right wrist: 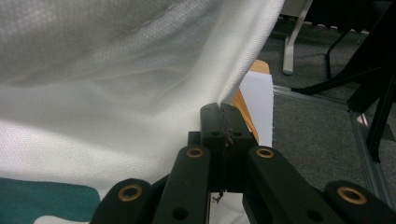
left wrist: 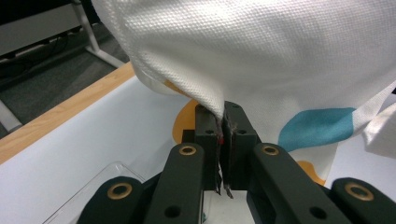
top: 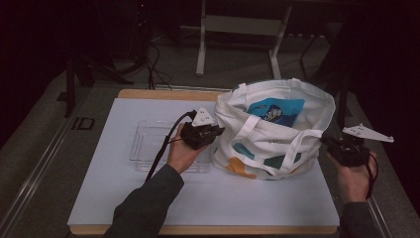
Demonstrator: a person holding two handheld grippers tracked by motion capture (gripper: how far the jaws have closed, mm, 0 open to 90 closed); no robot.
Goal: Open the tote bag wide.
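A white cloth tote bag (top: 270, 134) with teal and orange patches stands open on the white mat (top: 148, 198), a blue packet (top: 276, 111) inside it. My left gripper (top: 214, 133) is shut on the bag's left side. In the left gripper view the cloth (left wrist: 261, 56) is pinched between the closed jaws of that gripper (left wrist: 223, 122). My right gripper (top: 328, 141) is shut on the bag's right side, and the right gripper view shows the bag's edge (right wrist: 140, 93) clamped at the gripper's (right wrist: 223, 116) tips.
A clear plastic tray (top: 148, 144) lies on the mat just left of the bag, under my left hand. The wooden table edge (top: 163, 94) runs behind. Stand legs (top: 200, 54) and cables (top: 151, 59) sit on the floor beyond.
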